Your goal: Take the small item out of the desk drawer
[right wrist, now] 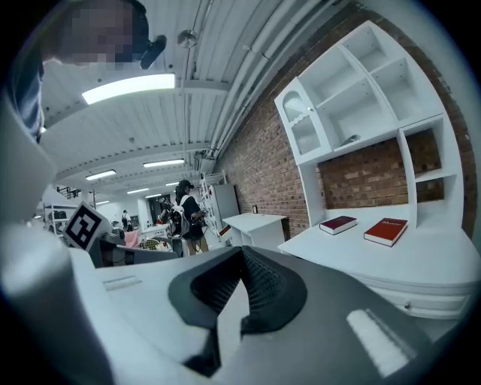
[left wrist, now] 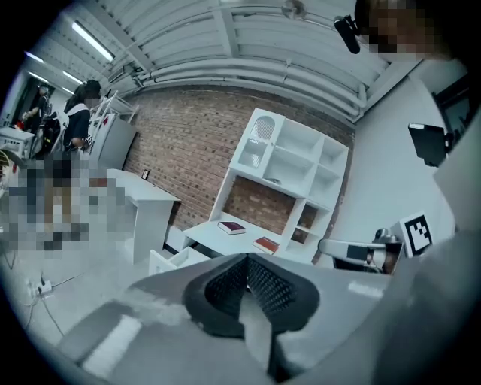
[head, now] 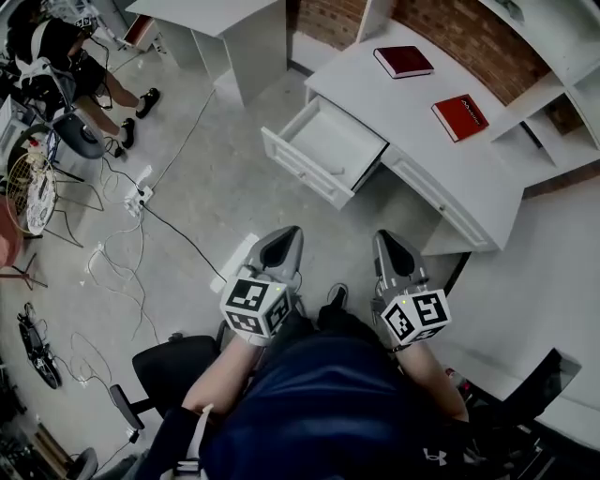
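The white desk (head: 441,169) stands ahead at the upper right, and its left drawer (head: 323,150) is pulled open. The drawer's inside looks pale and bare from here; I can make out no small item. My left gripper (head: 284,236) and right gripper (head: 386,240) are held side by side over my lap, well short of the drawer, both shut with nothing between the jaws. In the left gripper view the shut left gripper (left wrist: 246,260) points toward the open drawer (left wrist: 169,259). The right gripper (right wrist: 240,253) points along the desk top (right wrist: 406,259).
Two red books (head: 403,62) (head: 459,117) lie on the desk under a white shelf unit (left wrist: 289,162). A second white desk (head: 225,28) stands further left. Cables and a power strip (head: 141,197) lie on the floor, with a person (head: 66,56) at the far left and a chair (head: 178,366) by me.
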`<action>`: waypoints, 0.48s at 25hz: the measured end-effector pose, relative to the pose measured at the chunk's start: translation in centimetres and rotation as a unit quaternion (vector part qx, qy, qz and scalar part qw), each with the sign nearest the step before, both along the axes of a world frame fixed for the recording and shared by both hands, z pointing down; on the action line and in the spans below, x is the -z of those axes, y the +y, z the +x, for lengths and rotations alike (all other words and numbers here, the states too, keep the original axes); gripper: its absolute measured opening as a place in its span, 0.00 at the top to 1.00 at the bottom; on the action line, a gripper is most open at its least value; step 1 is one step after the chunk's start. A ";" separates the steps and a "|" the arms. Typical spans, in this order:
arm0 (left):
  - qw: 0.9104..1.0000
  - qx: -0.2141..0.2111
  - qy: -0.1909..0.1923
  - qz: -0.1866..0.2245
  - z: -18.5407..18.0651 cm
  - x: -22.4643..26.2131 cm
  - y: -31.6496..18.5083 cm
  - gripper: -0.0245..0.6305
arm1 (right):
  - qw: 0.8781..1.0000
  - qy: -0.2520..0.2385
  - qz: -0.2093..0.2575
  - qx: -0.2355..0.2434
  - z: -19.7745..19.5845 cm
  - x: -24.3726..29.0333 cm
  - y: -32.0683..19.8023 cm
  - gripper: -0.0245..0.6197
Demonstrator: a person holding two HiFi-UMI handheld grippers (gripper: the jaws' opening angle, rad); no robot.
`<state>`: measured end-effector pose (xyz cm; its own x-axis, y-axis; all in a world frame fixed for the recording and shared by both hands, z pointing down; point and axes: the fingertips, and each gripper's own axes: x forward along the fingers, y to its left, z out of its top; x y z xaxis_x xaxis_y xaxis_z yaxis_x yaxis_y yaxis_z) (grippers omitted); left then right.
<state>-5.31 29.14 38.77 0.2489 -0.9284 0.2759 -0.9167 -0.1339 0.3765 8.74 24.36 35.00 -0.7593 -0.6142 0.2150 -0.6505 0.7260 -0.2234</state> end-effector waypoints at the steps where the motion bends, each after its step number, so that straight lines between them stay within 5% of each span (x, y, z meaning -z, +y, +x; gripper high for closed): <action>1: 1.000 0.000 -0.001 0.000 0.3 0.1 -0.1 0.96 | 1.000 -0.006 0.001 -0.002 0.3 0.2 -0.2 0.96; 12: 0.999 0.032 -0.042 0.008 4.2 2.1 -4.5 0.96 | 0.999 -0.034 0.003 0.015 5.5 0.7 -5.3 0.96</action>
<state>-1.10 24.68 36.66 0.1657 -0.9463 0.2775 -0.9517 -0.0798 0.2964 14.22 19.10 34.31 -0.7903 -0.5916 0.1596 -0.6117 0.7466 -0.2615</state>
